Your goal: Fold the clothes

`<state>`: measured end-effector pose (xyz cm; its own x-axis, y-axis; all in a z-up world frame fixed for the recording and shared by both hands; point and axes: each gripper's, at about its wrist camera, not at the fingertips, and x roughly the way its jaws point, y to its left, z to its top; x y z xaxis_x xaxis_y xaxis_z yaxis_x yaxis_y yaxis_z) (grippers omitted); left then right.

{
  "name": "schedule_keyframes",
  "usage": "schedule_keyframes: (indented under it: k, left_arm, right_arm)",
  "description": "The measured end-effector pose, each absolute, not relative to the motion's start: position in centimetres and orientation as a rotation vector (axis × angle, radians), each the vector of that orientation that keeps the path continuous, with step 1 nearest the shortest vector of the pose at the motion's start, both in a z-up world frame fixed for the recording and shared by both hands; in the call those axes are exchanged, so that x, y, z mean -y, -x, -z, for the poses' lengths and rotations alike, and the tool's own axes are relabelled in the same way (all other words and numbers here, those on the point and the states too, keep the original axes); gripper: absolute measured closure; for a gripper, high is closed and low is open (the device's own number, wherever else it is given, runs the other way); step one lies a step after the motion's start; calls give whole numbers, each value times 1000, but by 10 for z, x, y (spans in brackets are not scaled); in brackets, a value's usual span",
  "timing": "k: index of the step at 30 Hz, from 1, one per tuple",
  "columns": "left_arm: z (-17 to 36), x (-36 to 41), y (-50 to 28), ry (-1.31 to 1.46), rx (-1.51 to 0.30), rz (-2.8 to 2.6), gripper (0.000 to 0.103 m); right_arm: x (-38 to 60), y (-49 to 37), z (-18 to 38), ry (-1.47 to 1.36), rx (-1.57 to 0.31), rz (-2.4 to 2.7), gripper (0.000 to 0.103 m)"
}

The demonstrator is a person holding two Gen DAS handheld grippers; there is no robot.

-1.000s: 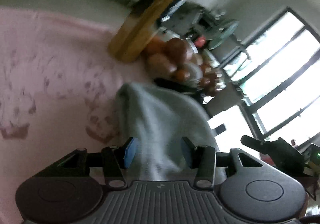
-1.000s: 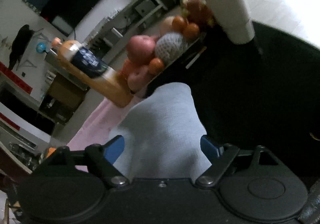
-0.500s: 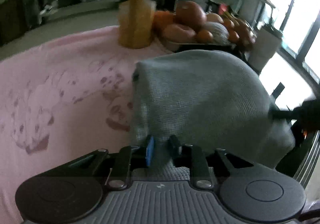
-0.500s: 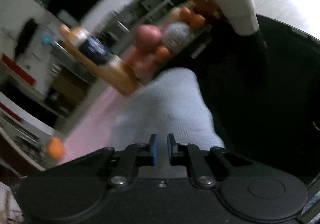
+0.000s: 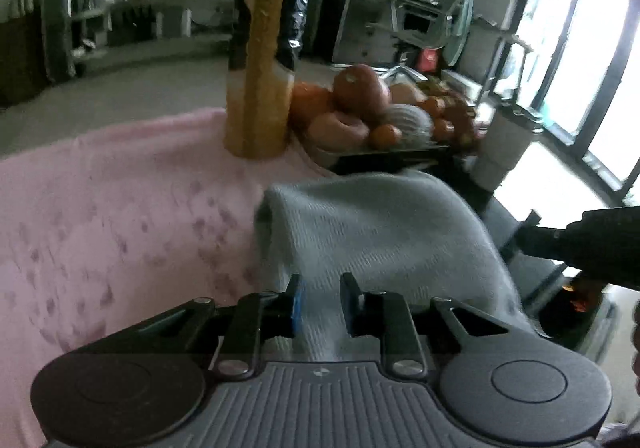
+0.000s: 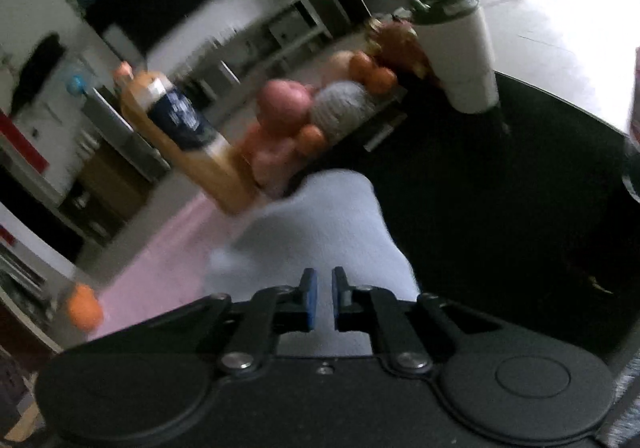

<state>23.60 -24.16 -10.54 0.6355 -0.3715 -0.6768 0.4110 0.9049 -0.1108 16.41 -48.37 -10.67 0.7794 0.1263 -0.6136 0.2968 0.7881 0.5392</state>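
Fingers [image 5: 295, 308] on our left gripper [image 5: 320, 306] are closing on a bunched edge of the grey knit garment [image 5: 384, 232], cloth clearly running down between the blue pads. Over on the right gripper [image 6: 324, 300] the fingers [image 6: 309, 300] are nearly pressed together and easing open a hair, with a thin bit of the same garment [image 6: 320, 232] caught between them, so both ends are pinched.

That garment is lifted and draped between the two grippers, its far part sagging toward the pink blanket [image 5: 120, 215] spread over the desk, right where the pink stops and the dark desk surface [image 6: 500, 207] begins. Whether the hanging edge touches the blanket we can't tell, it's blurry there.

Our read on the step: the pick-up is basically done and we're in the carry-and-fold bit, with one edge held at two points. Next move calls for keeping both pinches firm, pulling the edge taut so it doesn't droop in the middle, then bringing it across and laying it down flat on the pink blanket.

Worth watching further out: the tall bottle of orange drink [image 5: 260, 59] stands on the blanket just behind the garment, with the tray of fruit [image 5: 372, 115] beside it and a white tumbler [image 6: 460, 55] past that. Swing the cloth too far forward and that bottle looks tippy.
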Motion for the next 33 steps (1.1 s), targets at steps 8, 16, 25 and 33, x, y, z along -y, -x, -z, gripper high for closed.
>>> schedule_keyframes:
  k: [8,16,25,33]
  left_arm:
    - [153,252,-259,-179,-846,287,83]
    - [106,231,-206,-66,-798,412,83]
    - [136,241,-194,-170,-876,374,73]
    - [84,228,-165,-162,-897,344,62]
  right_arm:
    - [462,-209,134,-518,-786,176,97]
    - [459,-164,103,-561,-750,168,81]
    - [458,-155,143,-446,-942,273,88]
    - [450,-107,88,-604,-795,217,69]
